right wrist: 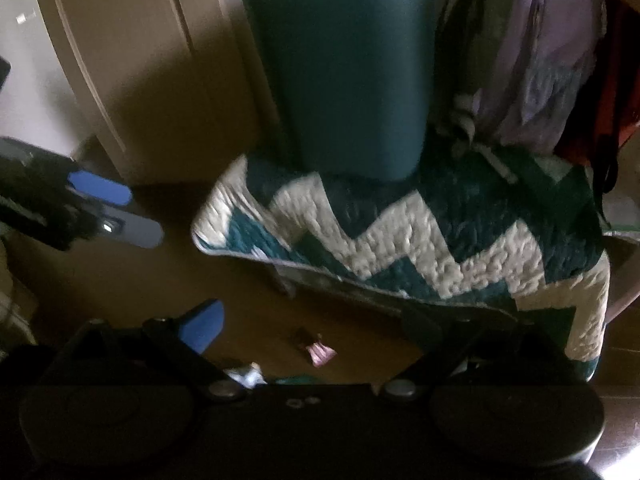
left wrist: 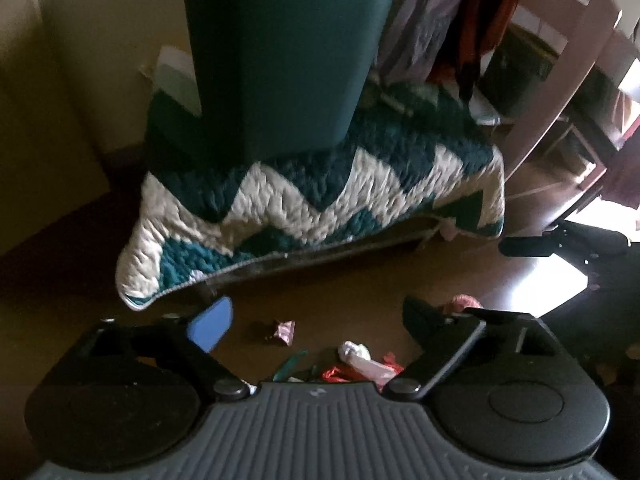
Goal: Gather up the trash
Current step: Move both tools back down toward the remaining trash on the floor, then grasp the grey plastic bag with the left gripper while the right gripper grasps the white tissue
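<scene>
Trash lies on the brown floor (left wrist: 328,280) below both claws: a pink wrapper (left wrist: 283,331), then a white scrap (left wrist: 354,351) and red pieces (left wrist: 340,374), partly hidden behind the left gripper (left wrist: 316,322). Left gripper and right gripper (right wrist: 316,330) gape wide, empty. Blur obscures detail.

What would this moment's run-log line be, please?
left gripper: open | right gripper: open | trash: on floor | bin: on quilt
</scene>
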